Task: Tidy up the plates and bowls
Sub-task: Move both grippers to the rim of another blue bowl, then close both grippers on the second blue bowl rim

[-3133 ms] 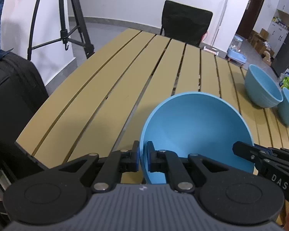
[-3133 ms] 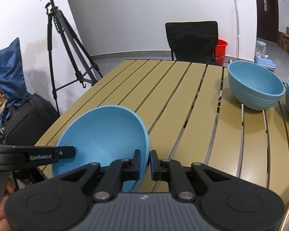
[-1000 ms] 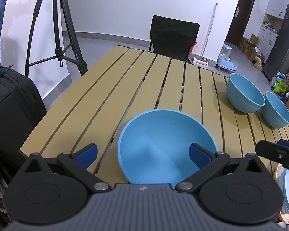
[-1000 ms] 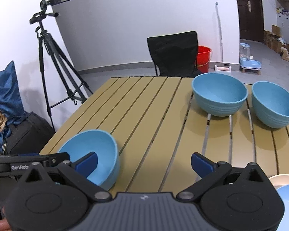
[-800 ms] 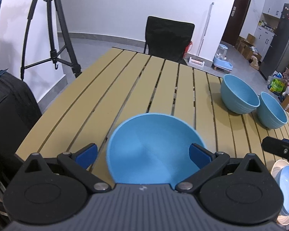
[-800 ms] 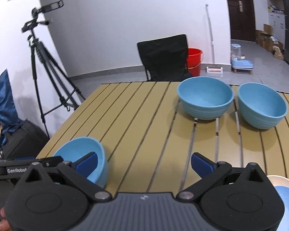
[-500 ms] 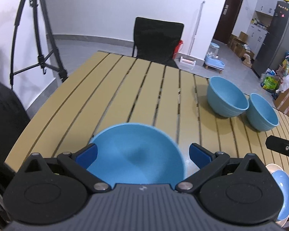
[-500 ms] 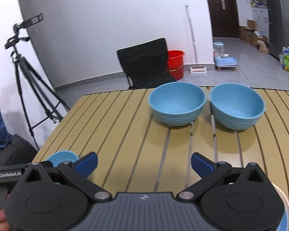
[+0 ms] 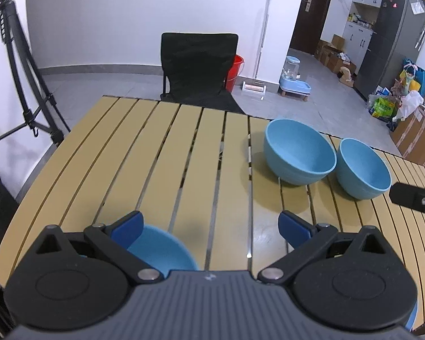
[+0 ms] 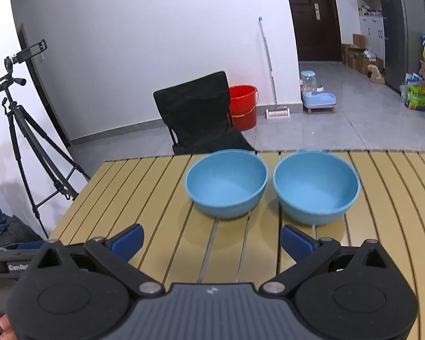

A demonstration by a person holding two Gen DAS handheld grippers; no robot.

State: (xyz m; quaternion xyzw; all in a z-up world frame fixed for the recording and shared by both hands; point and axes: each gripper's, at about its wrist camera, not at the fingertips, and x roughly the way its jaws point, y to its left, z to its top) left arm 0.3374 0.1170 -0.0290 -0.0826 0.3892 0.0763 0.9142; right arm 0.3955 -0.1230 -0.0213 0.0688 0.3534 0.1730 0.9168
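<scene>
Three blue bowls on the slatted desk [image 9: 167, 153]. The near bowl [image 9: 161, 250] sits at the desk's front edge, at about 7 o'clock in the left wrist view, half hidden under the left gripper [image 9: 209, 225]; that gripper's blue-padded fingers [image 9: 127, 225] are spread wide, holding nothing, and the bowl lies below and just behind the left pad, not between the two.

Up at 1 o'clock in that view, the big bowl [image 9: 299, 153] and the right bowl [image 9: 362, 170] stand upright side by side, rims very close, though contact can't be judged. From the right wrist view they sit dead ahead at 12 o'clock: big bowl [image 10: 226, 182] left, right bowl [image 10: 316, 187] right, both empty inside.

The right gripper [image 10: 211, 240] hangs over the desk [image 10: 396, 198] short of the pair, its fingers [image 10: 296, 240] wide apart and empty too. Its black tip shows at 3 o'clock in the left view [image 9: 413, 199].

Beyond the far edge: a black chair [image 10: 195, 113] at 12 o'clock, a red bucket [image 10: 243, 106] beside it, and a tripod [image 10: 22, 130] at 9 o'clock.
</scene>
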